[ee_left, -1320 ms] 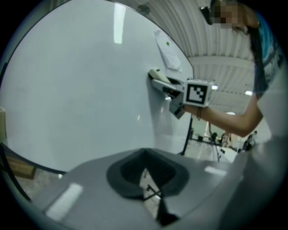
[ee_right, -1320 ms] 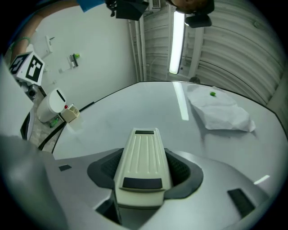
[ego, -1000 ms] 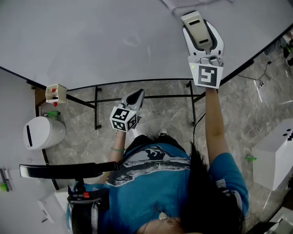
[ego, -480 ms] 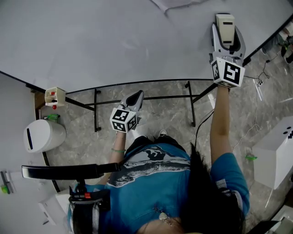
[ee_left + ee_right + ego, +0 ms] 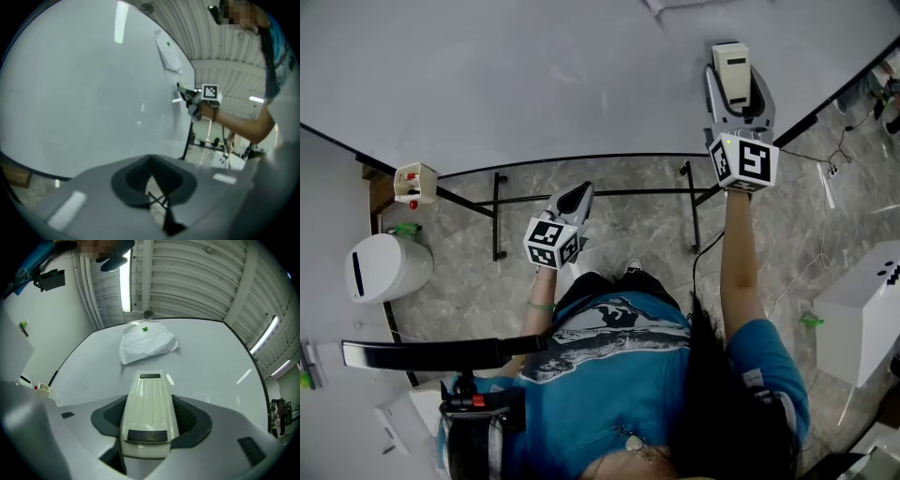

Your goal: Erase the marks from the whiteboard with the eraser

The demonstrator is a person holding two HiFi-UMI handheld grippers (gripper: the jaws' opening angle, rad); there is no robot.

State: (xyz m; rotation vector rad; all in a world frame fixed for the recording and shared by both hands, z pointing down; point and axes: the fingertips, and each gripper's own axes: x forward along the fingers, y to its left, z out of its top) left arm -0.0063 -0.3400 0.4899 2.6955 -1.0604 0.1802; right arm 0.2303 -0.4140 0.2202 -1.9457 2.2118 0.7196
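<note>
Grey-white whiteboard (image 5: 534, 84) behind cream, ribbed eraser (image 5: 149, 413) with two dark end patches

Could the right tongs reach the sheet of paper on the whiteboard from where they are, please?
Probably yes: the right tongs, shut on the eraser, face the paper with only bare whiteboard between.

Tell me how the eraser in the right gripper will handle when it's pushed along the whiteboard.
The eraser looks like a hard ribbed plastic shell, so likely stiff and light. The right gripper clamps only its rear part, so it may pivot under sideways load. The glossy whiteboard should let it slide easily.
</note>
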